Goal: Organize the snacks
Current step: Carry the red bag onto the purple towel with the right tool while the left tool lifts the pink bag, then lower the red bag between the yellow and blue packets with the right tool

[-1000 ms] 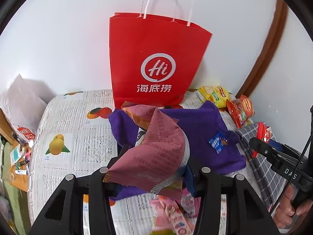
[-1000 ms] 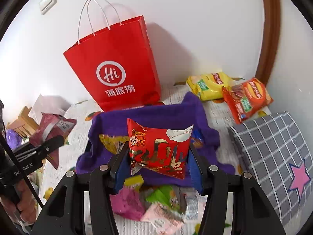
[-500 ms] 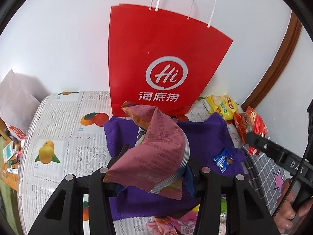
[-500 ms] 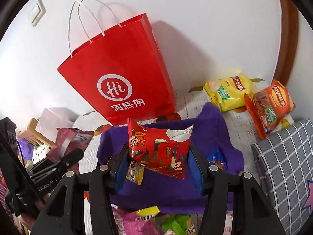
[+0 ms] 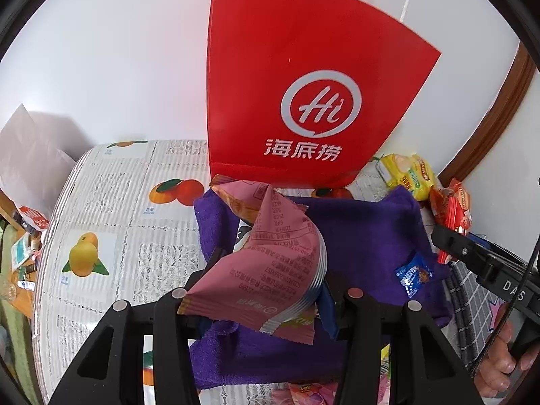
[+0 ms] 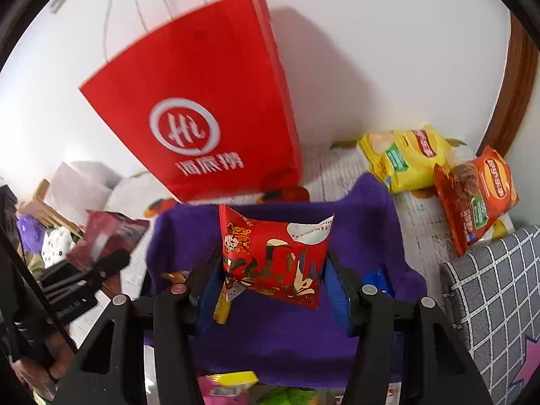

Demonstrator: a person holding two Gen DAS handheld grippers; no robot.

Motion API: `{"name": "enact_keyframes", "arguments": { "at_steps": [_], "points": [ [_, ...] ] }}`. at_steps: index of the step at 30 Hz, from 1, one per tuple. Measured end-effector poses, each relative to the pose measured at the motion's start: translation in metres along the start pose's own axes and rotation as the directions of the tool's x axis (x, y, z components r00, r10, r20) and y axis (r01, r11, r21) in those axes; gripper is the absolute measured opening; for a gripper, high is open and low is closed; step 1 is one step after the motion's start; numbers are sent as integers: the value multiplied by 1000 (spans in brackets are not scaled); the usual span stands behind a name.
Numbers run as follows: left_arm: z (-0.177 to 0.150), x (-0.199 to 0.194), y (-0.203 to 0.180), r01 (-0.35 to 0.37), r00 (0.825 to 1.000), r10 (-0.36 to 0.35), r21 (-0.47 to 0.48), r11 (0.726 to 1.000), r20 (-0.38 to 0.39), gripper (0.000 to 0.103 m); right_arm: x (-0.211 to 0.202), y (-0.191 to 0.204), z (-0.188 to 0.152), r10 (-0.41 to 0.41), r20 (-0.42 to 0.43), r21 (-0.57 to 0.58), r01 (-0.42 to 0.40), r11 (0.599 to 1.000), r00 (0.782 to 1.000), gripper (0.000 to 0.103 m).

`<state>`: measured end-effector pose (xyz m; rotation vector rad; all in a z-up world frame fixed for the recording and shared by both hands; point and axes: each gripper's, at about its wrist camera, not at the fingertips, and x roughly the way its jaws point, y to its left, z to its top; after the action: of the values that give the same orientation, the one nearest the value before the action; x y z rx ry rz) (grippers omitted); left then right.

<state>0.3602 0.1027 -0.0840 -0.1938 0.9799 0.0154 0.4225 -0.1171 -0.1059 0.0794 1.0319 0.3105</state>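
My left gripper (image 5: 266, 281) is shut on a pink snack packet (image 5: 270, 270), held above a purple cloth (image 5: 364, 229) on the table. A small blue packet (image 5: 413, 275) lies on that cloth at its right. My right gripper (image 6: 270, 270) is shut on a red snack packet (image 6: 275, 258) over the same purple cloth (image 6: 364, 209). A tall red paper bag (image 5: 303, 84) with white handles stands against the wall just behind the cloth, also seen in the right wrist view as the red bag (image 6: 202, 108). Each gripper shows in the other's view: the right gripper (image 5: 486, 266), the left gripper (image 6: 84, 270).
Yellow chip bag (image 6: 405, 155) and orange chip bag (image 6: 479, 195) lie at the back right near a checked grey cushion (image 6: 499, 297). Loose packets (image 6: 229, 384) lie in front of the cloth. The fruit-print tablecloth (image 5: 111, 216) stretches left. A person's hand (image 5: 499, 368) holds the right gripper.
Both grippers, each still holding its packet, have moved closer to the red bag, which now looms larger; the loose packets near the front have slid down out of view.
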Motion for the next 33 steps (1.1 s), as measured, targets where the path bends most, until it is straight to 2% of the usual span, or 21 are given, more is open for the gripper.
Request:
{"name": "enact_keyframes", "arguments": {
  "at_steps": [6,11,15,28,33],
  "points": [
    [-3,9,-2,24,999,-24,-4,1000,-28,47,18,-15,-4,-18,-81,4,18,1000,997,55],
    [-6,17,-4,19,999,-19,0,1000,-50,47,34,-6,-10,-46,-142,-66,37,997,989,56],
    [-6,17,-3,17,998,-18,-3,1000,-52,47,47,-1,-14,-53,-194,-76,39,996,980,56],
    [-6,15,-1,28,998,-28,-7,1000,-51,47,57,0,-14,-85,-210,-78,70,995,974,56],
    [-6,15,-2,26,998,-26,-3,1000,-51,47,59,-1,-14,-60,-221,-59,48,997,974,56]
  ]
}}
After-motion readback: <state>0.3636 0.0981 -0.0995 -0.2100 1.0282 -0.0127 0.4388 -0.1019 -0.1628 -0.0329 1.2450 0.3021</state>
